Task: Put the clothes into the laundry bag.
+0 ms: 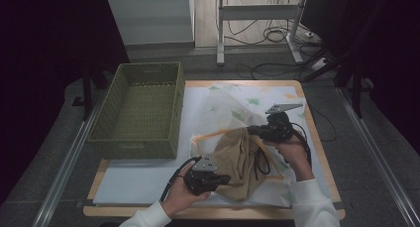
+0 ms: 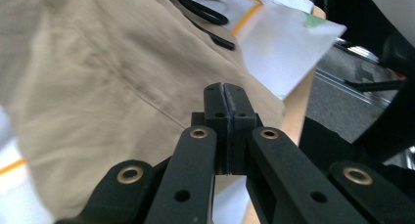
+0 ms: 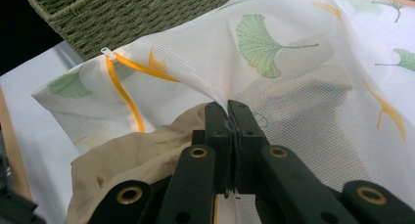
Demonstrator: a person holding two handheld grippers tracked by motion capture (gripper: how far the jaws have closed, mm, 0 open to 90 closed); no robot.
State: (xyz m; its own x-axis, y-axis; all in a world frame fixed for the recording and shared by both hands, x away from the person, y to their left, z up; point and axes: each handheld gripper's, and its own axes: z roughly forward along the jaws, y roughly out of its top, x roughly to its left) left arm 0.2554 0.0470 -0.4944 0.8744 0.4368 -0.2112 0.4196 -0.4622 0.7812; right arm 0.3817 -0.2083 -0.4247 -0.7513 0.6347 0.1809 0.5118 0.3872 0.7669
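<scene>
A white mesh bag printed with green and orange leaves and edged in orange lies on the mat. My right gripper is shut on its upper layer and holds that layer raised; in the right gripper view the mesh bag bunches into the jaws of my right gripper. A tan garment sits partly under the lifted mesh. My left gripper is at the garment's near left edge. In the left gripper view the jaws of my left gripper meet over the tan garment, with no fold seen between them.
An empty green woven basket stands at the left of the table, its wall close behind the bag. A white mat covers the wooden tabletop. A black cable lies across the garment.
</scene>
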